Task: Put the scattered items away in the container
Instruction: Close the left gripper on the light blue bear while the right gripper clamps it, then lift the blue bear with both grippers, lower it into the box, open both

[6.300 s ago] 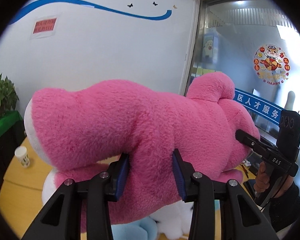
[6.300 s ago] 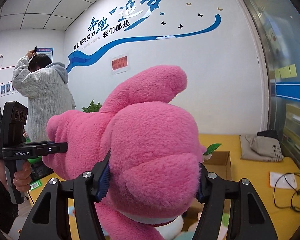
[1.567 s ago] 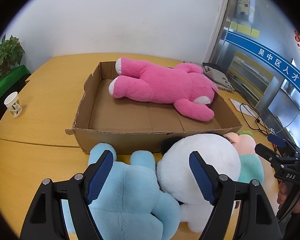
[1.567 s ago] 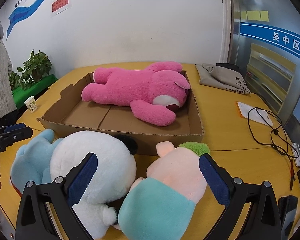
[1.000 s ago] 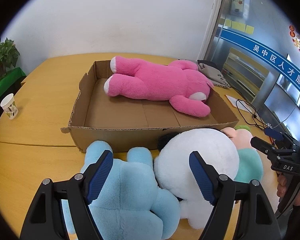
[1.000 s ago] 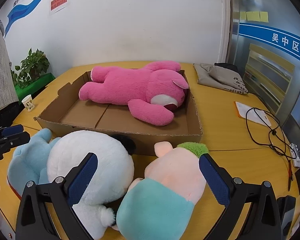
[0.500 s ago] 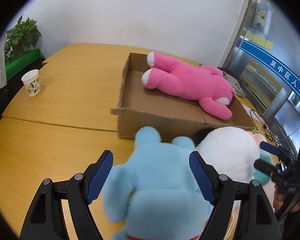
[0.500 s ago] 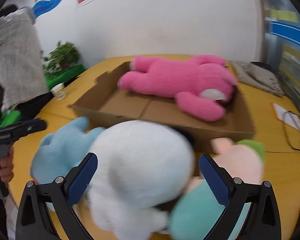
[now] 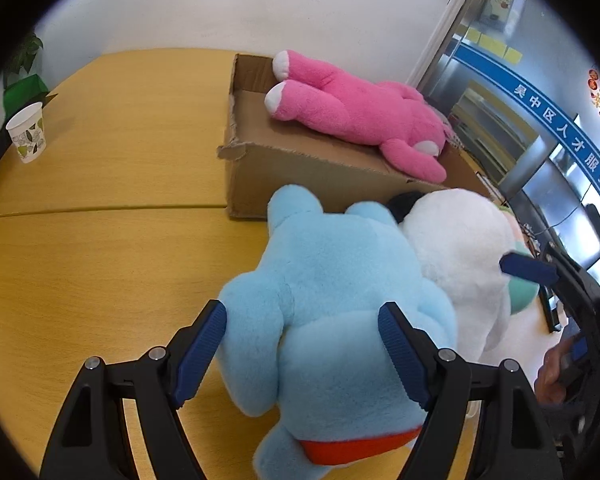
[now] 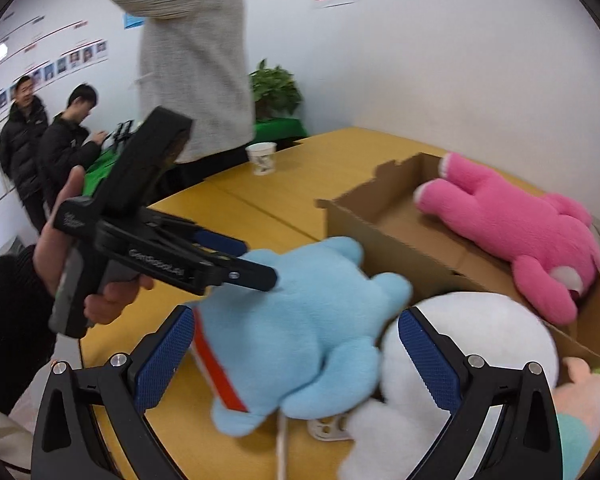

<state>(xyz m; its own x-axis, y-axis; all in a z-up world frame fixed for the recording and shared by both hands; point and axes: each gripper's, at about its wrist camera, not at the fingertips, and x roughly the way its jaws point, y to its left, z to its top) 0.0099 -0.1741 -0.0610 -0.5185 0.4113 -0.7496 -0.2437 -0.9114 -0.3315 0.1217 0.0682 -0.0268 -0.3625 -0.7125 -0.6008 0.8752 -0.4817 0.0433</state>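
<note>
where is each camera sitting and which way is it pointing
Left wrist: rides the left gripper, looking down over the blue plush toward the cardboard box; its open jaws straddle the plush.
Right wrist: rides the right gripper, facing leftward across the table; its own open jaws and the hand-held left gripper show.
Shared: blue plush, white plush, pink bear, box, paper cup.

Pink-green plush (image 10: pixel 580 396) mostly behind white plush (image 10: pixel 460 352).
</note>
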